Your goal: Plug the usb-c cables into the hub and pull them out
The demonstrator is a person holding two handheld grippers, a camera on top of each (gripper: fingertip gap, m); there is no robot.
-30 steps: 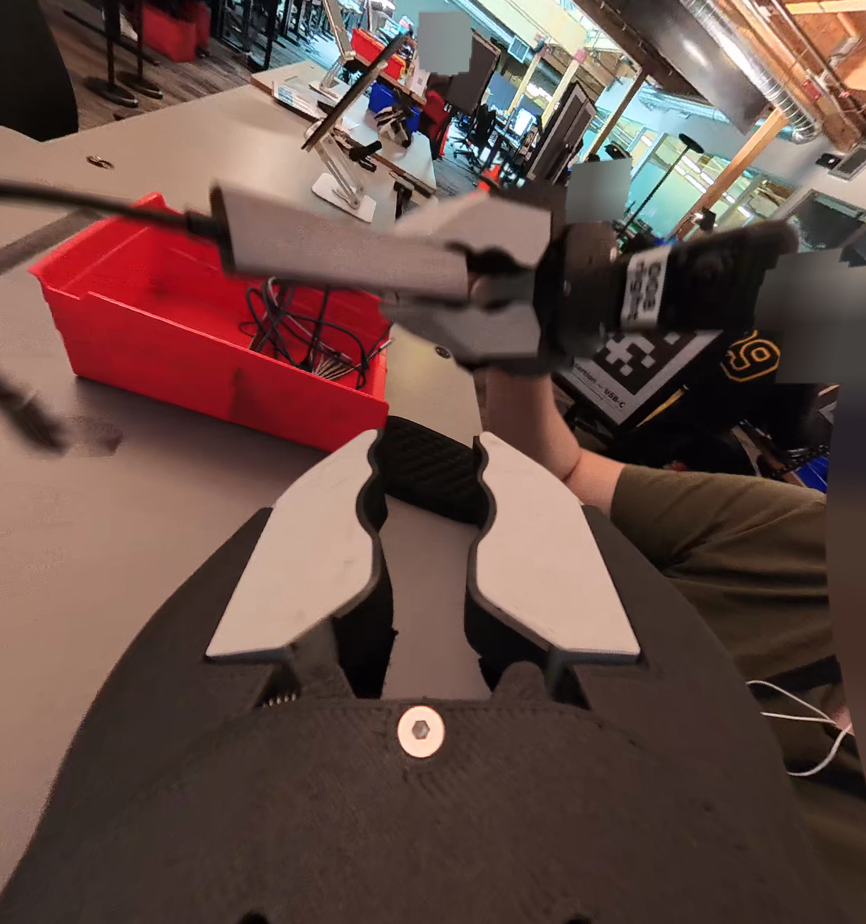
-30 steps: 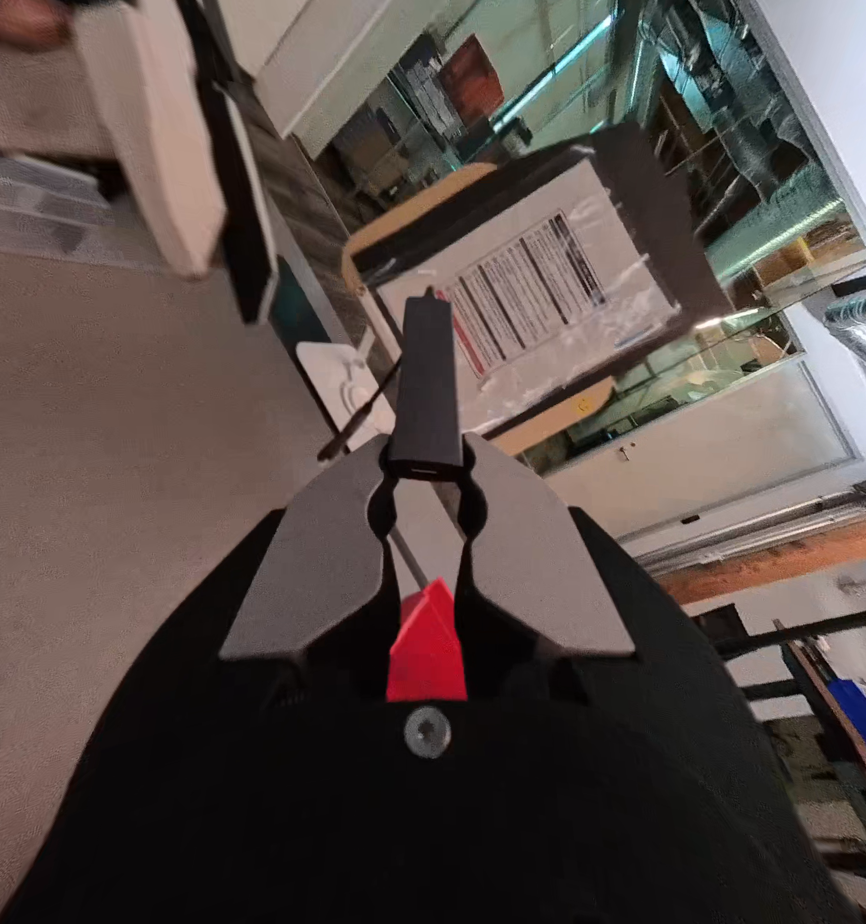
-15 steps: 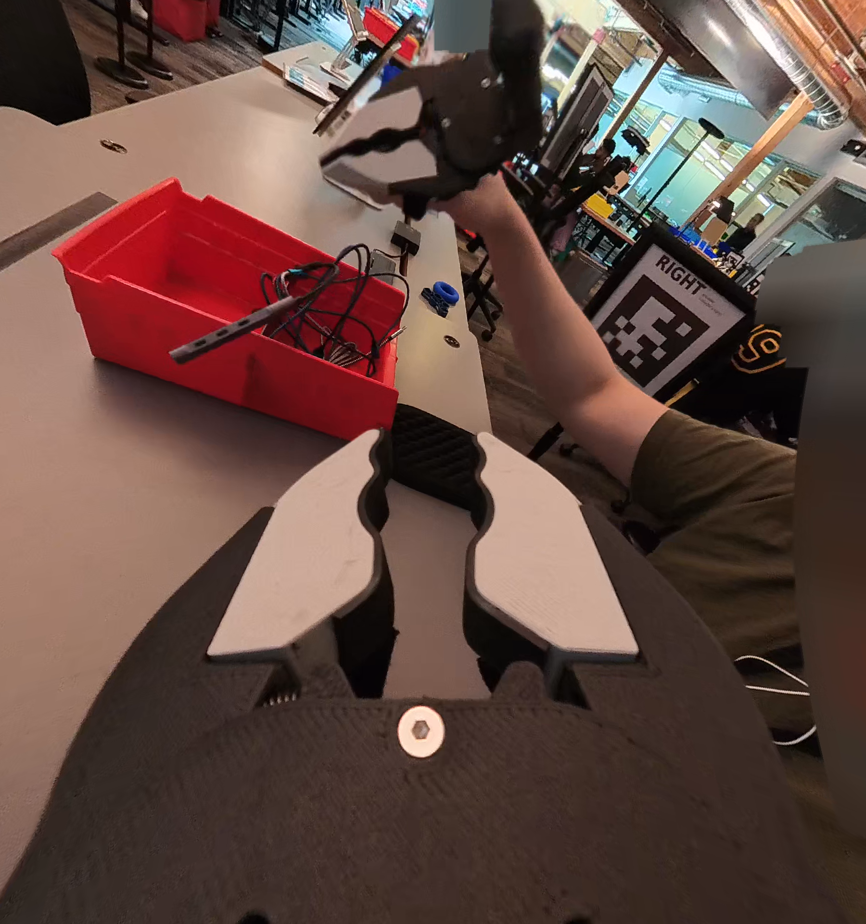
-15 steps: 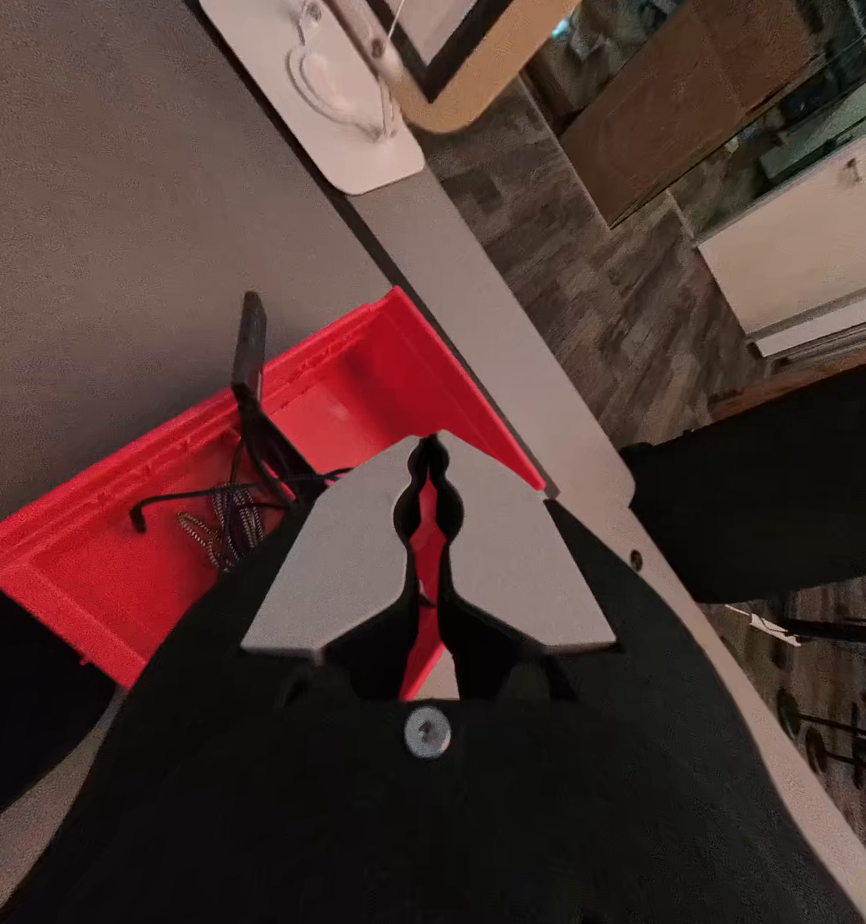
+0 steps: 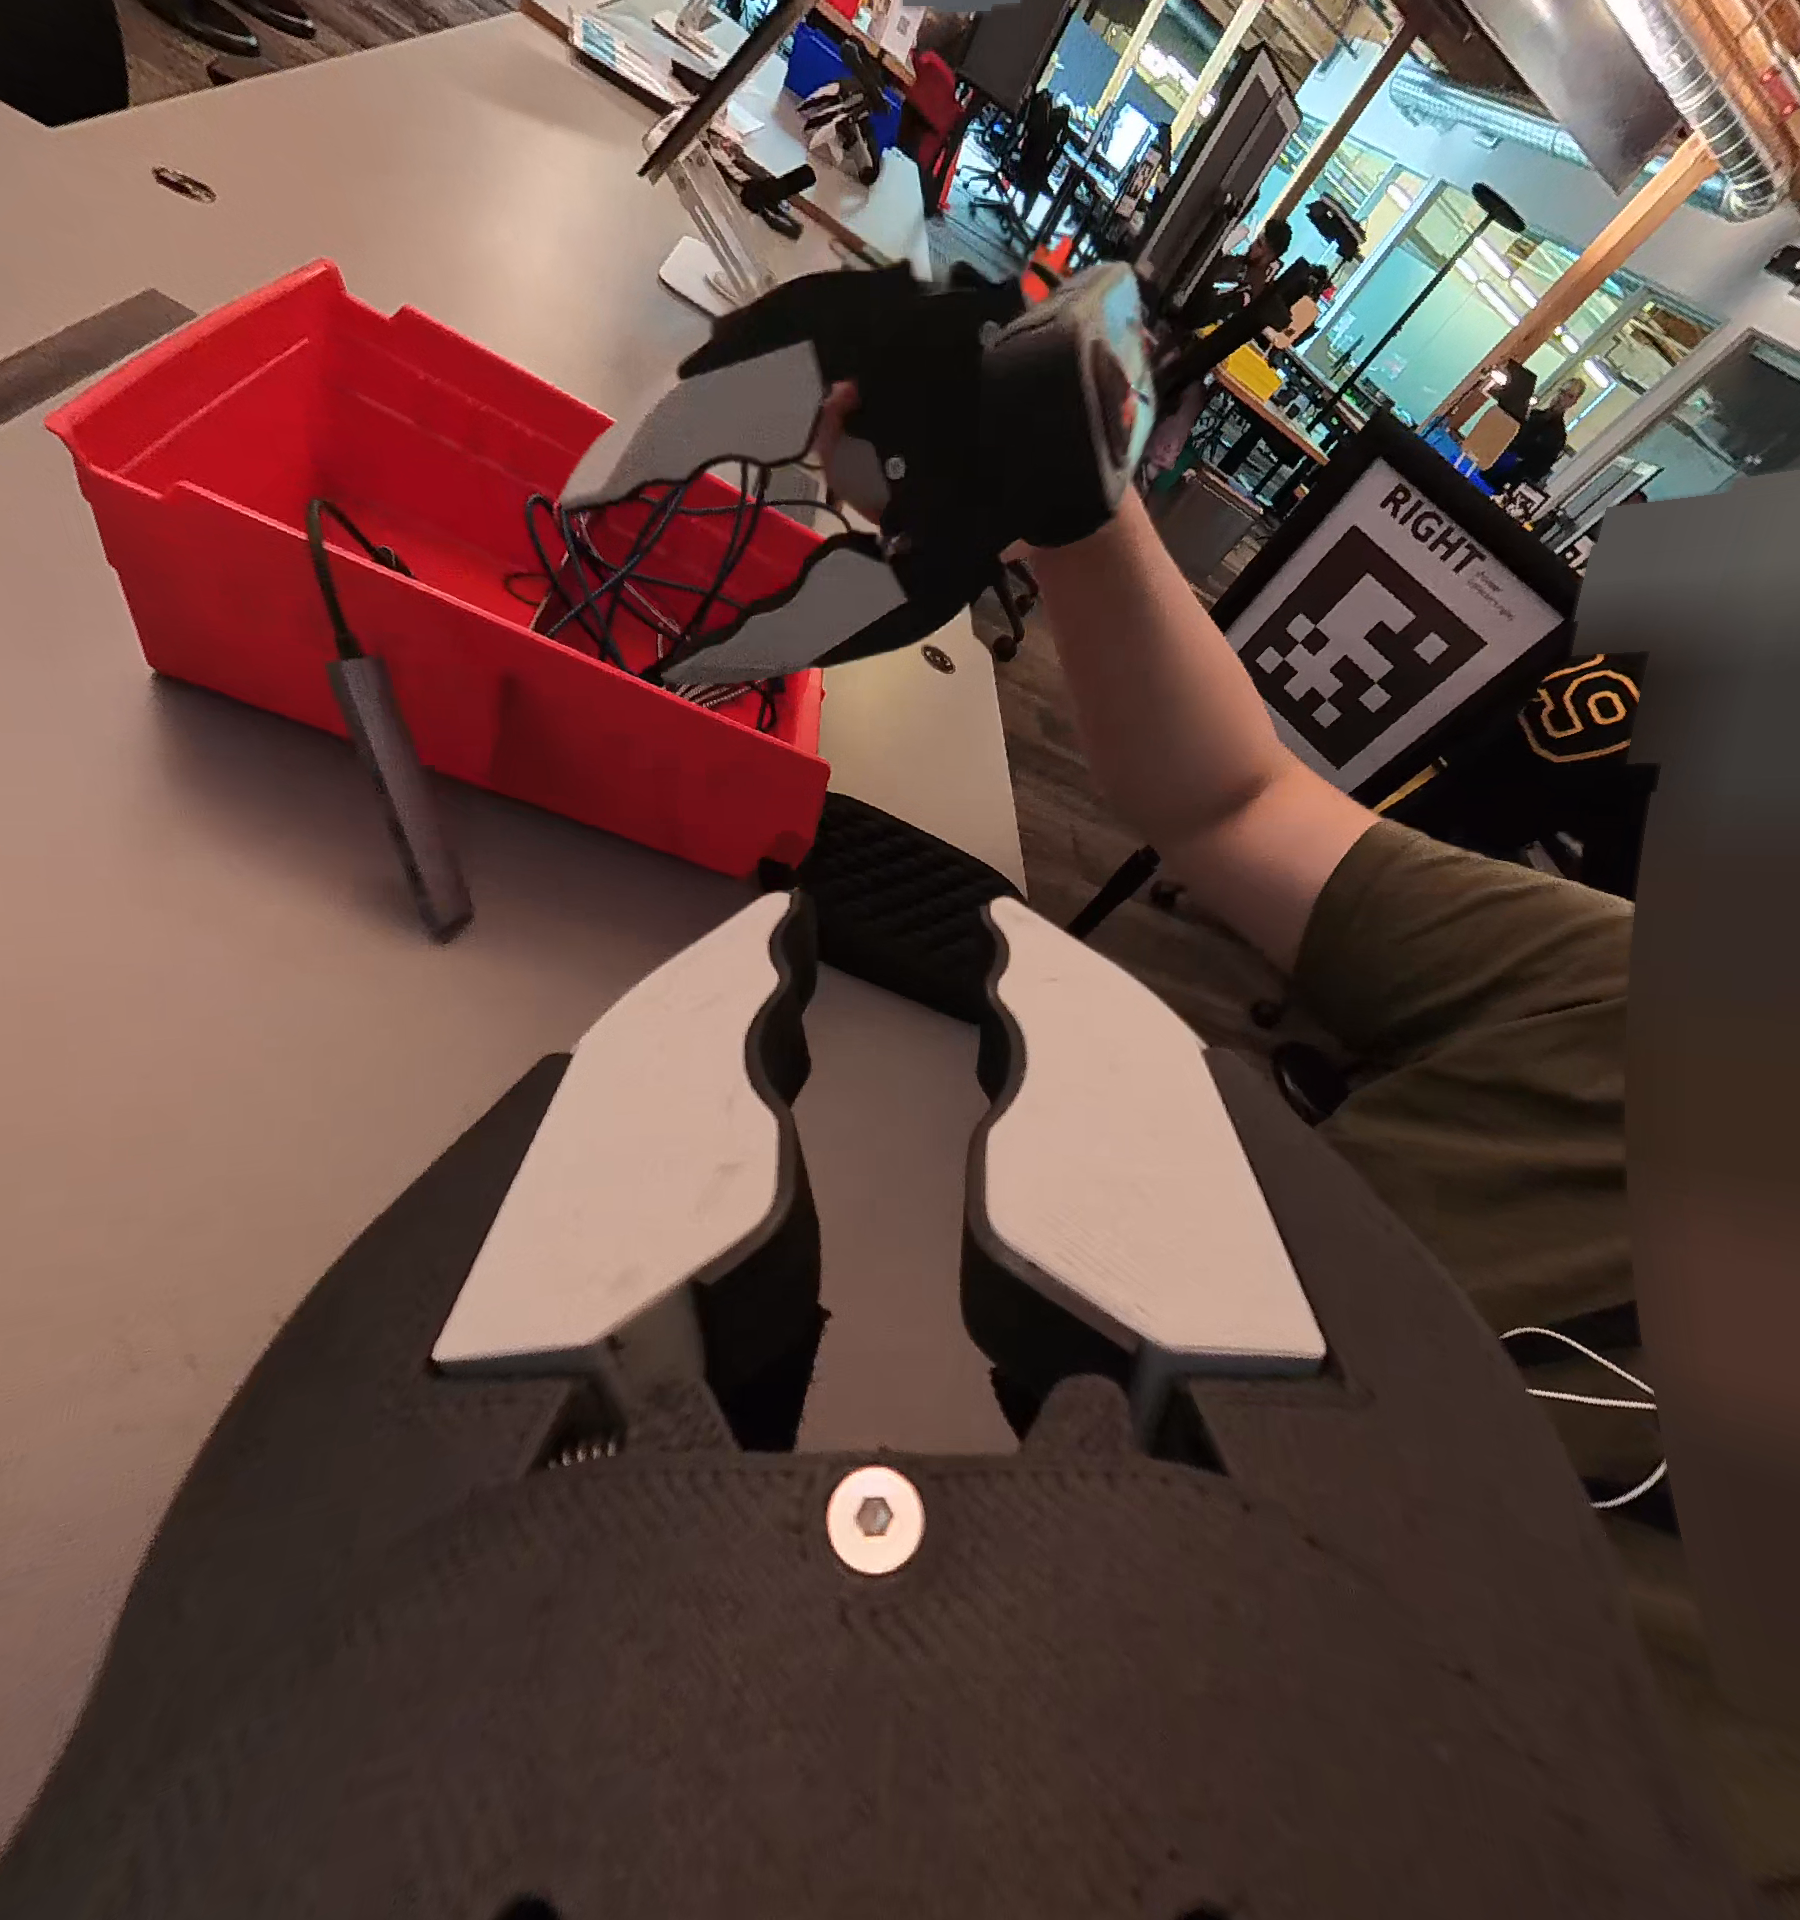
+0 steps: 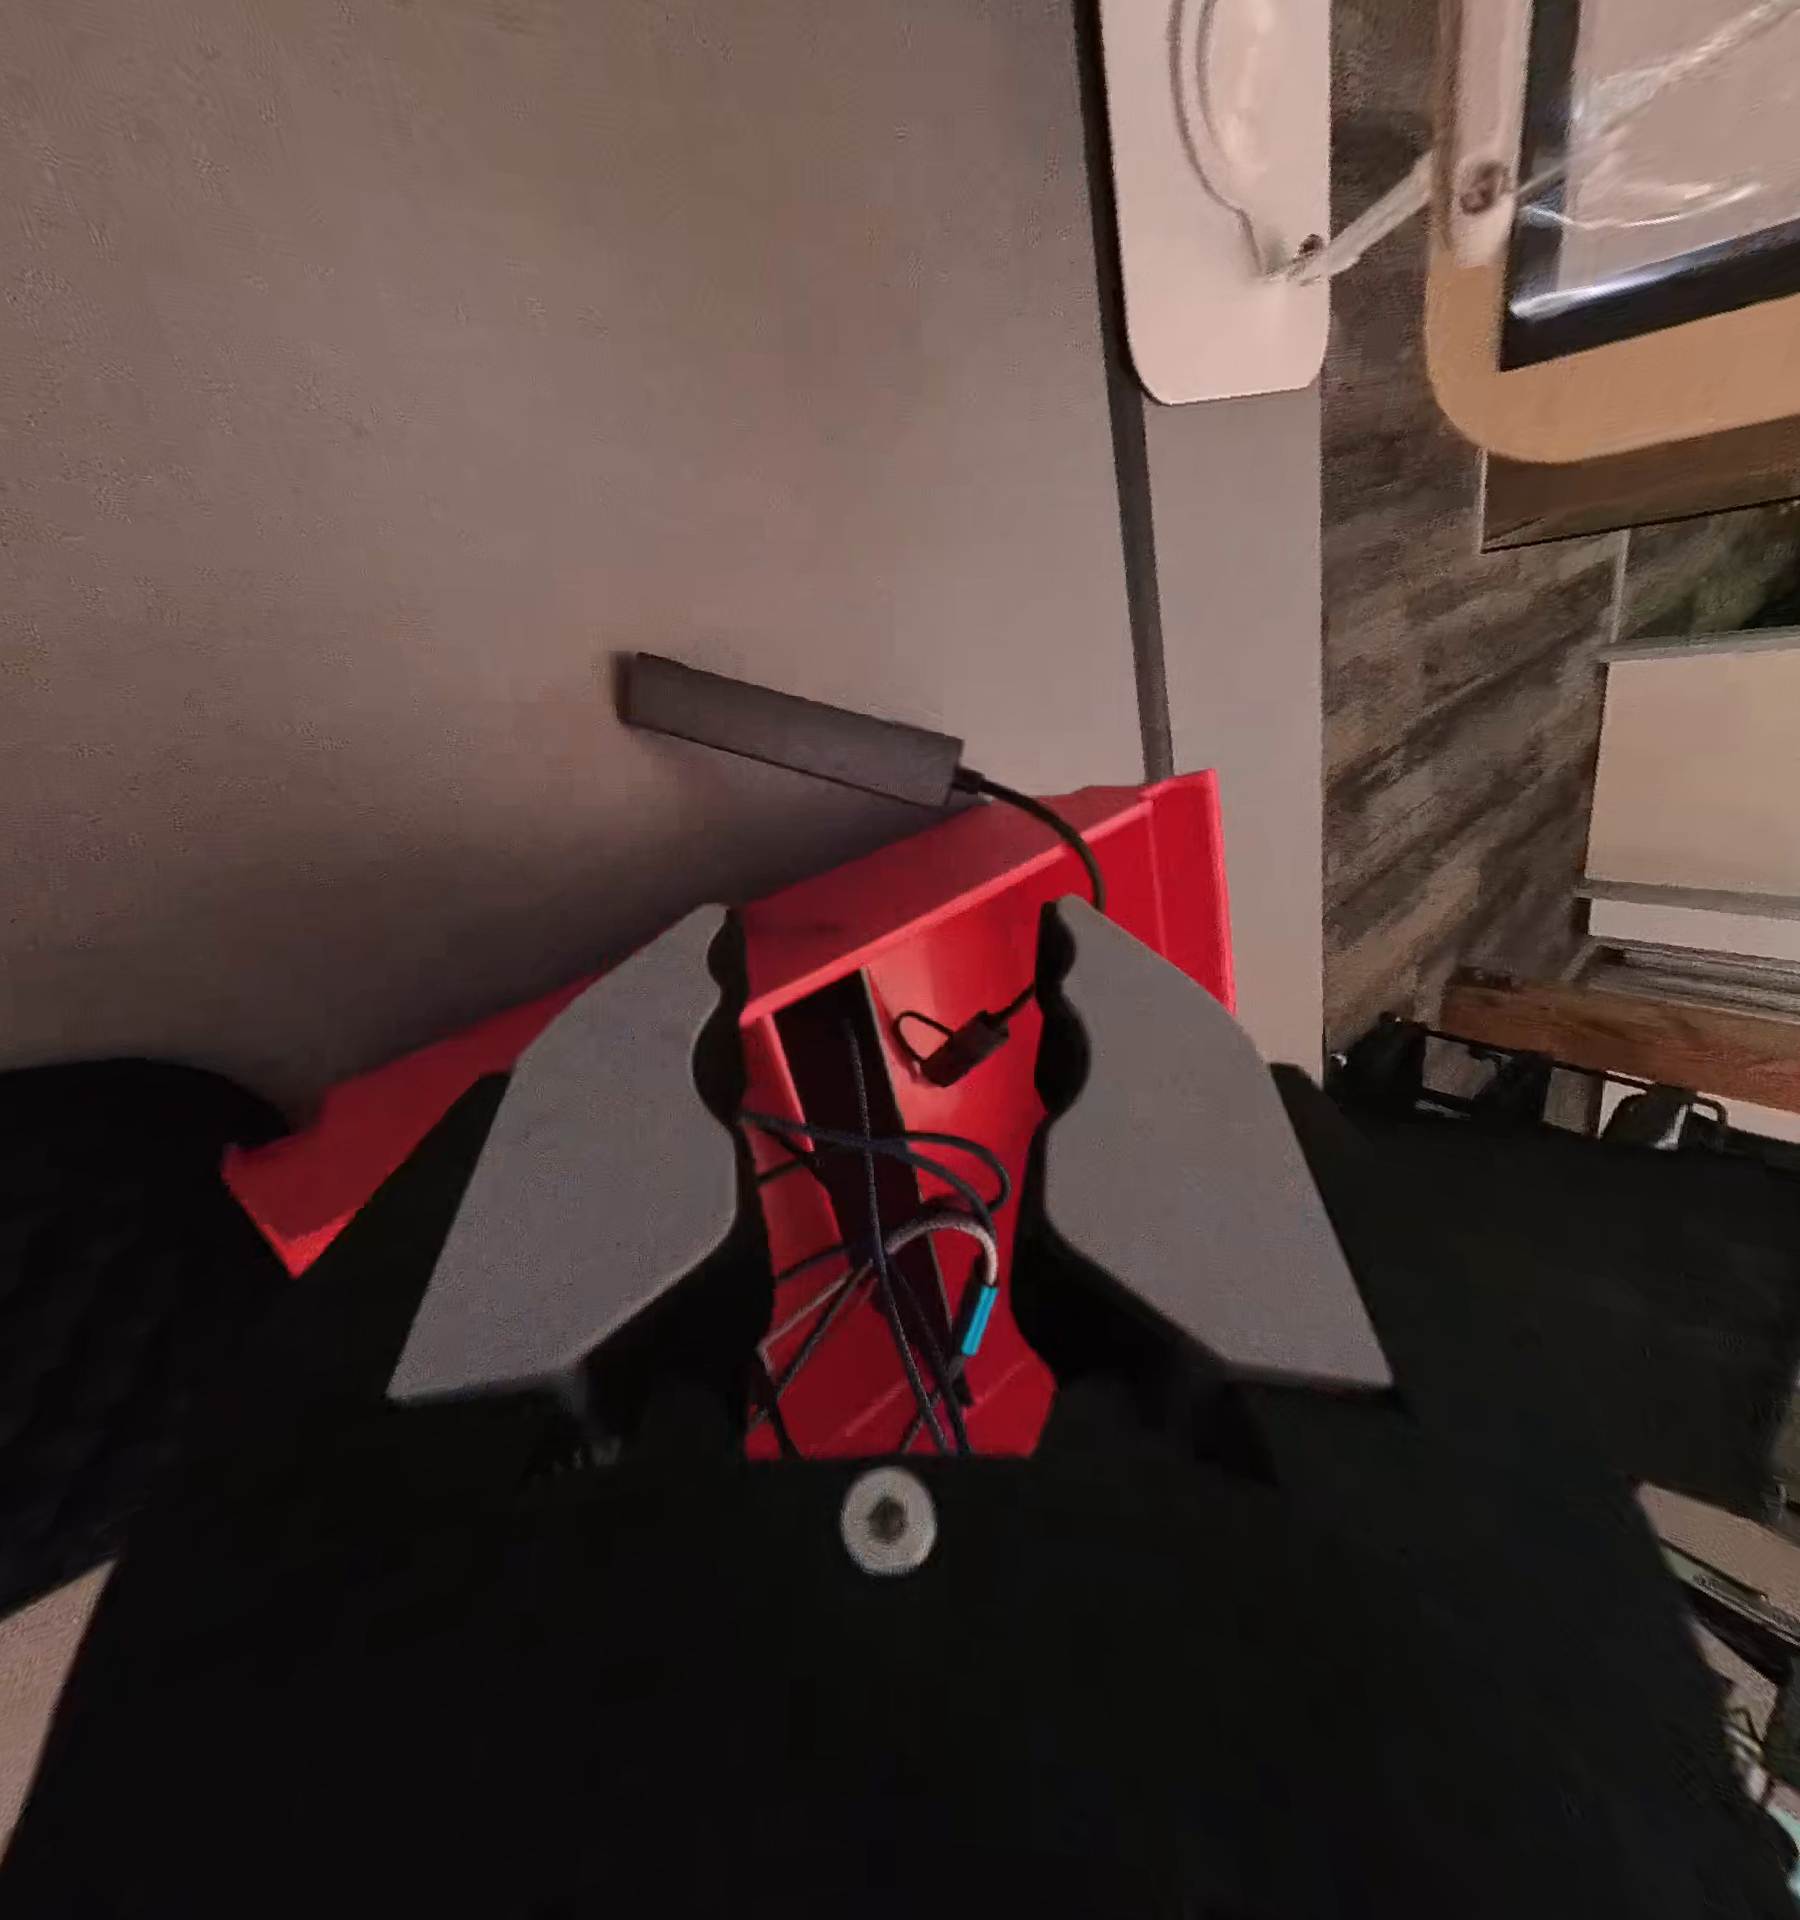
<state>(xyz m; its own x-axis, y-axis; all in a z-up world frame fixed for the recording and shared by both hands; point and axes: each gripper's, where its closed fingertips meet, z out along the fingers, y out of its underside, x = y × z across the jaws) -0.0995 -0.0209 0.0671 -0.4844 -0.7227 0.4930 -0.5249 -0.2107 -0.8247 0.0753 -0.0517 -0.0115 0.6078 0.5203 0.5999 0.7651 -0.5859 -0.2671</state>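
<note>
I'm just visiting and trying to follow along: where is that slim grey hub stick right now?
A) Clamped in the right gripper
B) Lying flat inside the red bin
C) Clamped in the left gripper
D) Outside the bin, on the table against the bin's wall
D: the hub is on the grey table against the red bin, only its cord running inside; the right gripper and left gripper are both open and empty.

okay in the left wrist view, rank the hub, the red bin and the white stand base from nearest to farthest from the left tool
1. Hub: on the table, ahead-left of the left tool.
2. Red bin: behind the hub; its near corner looks about as close.
3. White stand base: far back, beyond the bin.
</note>
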